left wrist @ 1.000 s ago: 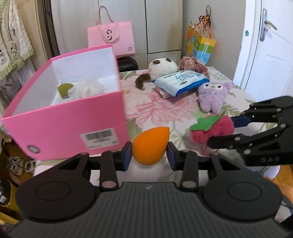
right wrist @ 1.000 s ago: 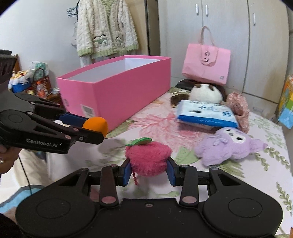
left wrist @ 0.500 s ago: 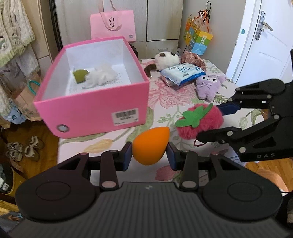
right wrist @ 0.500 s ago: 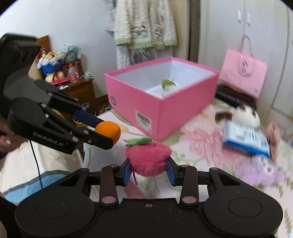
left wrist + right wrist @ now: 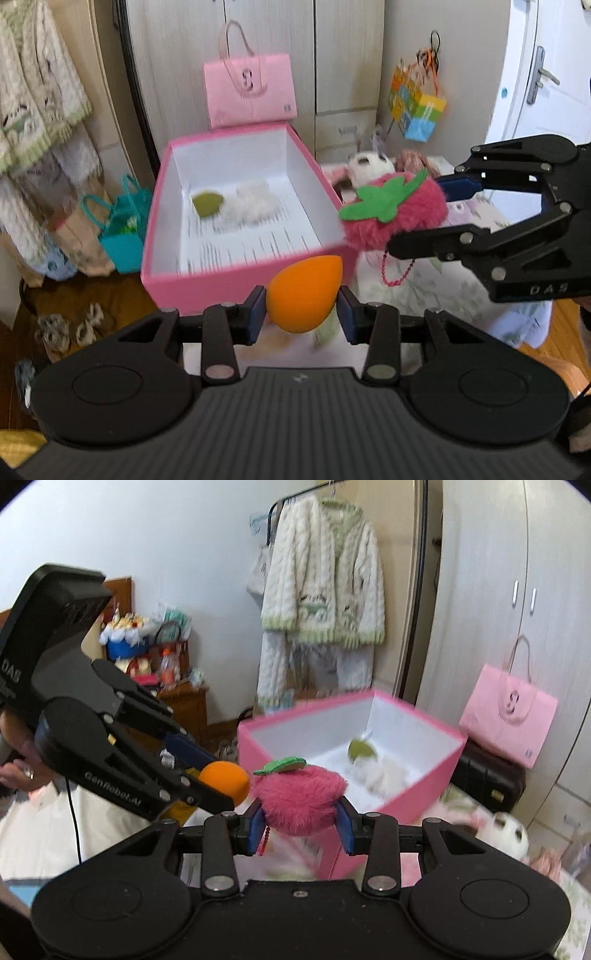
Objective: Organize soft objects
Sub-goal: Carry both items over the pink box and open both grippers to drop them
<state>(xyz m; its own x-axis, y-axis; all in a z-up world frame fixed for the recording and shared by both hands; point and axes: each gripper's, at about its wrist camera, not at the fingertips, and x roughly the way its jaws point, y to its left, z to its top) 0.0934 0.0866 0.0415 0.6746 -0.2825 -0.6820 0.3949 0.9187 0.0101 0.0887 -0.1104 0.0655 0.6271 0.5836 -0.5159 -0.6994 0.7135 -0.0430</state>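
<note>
Raised since the earlier frame, both claws now overlook the open pink cardboard box [image 5: 236,280]. Right gripper [image 5: 300,821] clamps the fuzzy pink strawberry plush [image 5: 299,797]; left gripper [image 5: 301,313] clamps the orange teardrop sponge [image 5: 303,291]. Release into the box ahead seems imminent.

A pink paper bag [image 5: 250,90] with a handle leans on the pale cupboard doors [image 5: 347,55] at 12 o'clock; a bright bag [image 5: 417,107] with many colours hangs at 1 o'clock; a white door [image 5: 546,70] with a metal handle is at 2 o'clock; a white knitted cardigan [image 5: 325,587] with green edges hangs at 12 o'clock in the right wrist view; small teal bags [image 5: 122,225] sit on the floor at 9 o'clock; a black case [image 5: 487,775] lies under the pink bag at 3 o'clock.
</note>
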